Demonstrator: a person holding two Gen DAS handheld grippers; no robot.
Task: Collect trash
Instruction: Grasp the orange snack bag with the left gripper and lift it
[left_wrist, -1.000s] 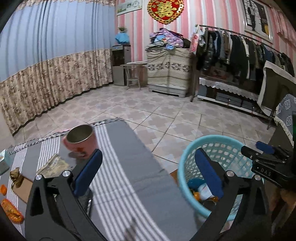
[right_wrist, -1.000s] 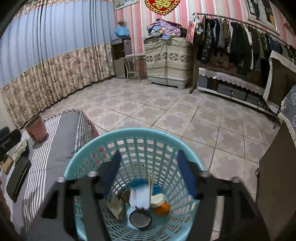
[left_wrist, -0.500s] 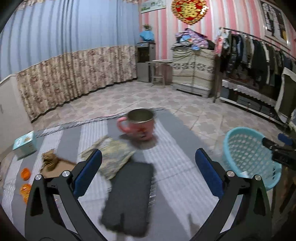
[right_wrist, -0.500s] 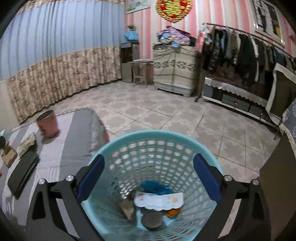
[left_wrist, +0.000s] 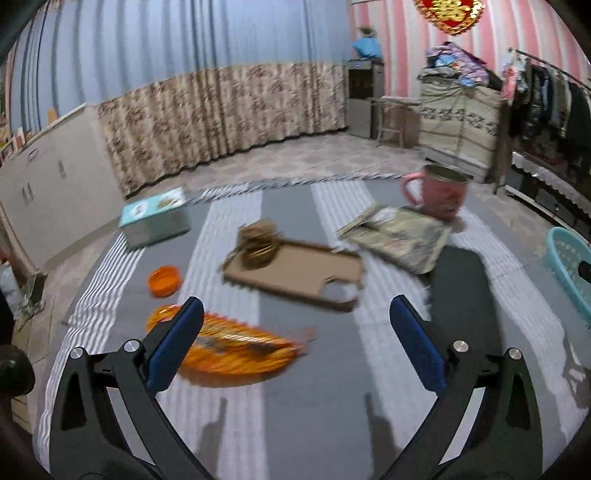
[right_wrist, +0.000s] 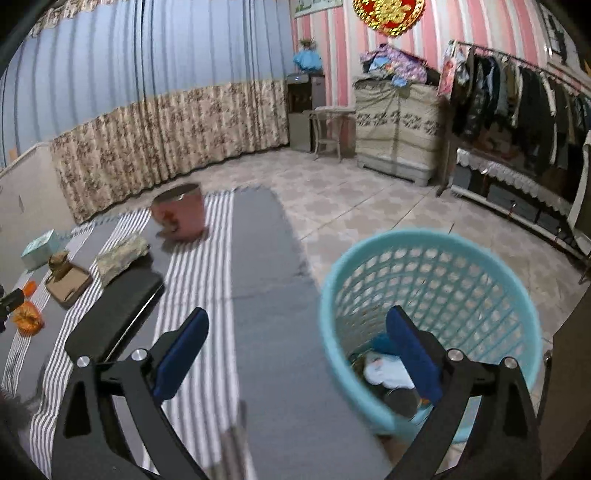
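My left gripper (left_wrist: 295, 332) is open and empty above the striped table (left_wrist: 317, 406). An orange wrapper (left_wrist: 236, 350) lies just ahead of its left finger. An orange lid (left_wrist: 164, 280), a brown card (left_wrist: 299, 271) with a crumpled brown scrap (left_wrist: 256, 243) on it, and a crumpled paper packet (left_wrist: 399, 236) lie farther out. My right gripper (right_wrist: 295, 350) is open and empty, straddling the table edge and the near rim of the teal basket (right_wrist: 436, 258), which holds trash (right_wrist: 388, 373).
A pink mug (left_wrist: 439, 195) stands at the table's far right, a teal box (left_wrist: 155, 218) at the far left. A black flat case (right_wrist: 114, 314) lies mid-table. The basket (left_wrist: 569, 269) stands off the table's right edge. Tiled floor, curtain and clothes rack lie beyond.
My left gripper swung left from the basket side to over the orange wrapper and card. My right gripper opened, dropped its item into the basket, and shifted left toward the table.
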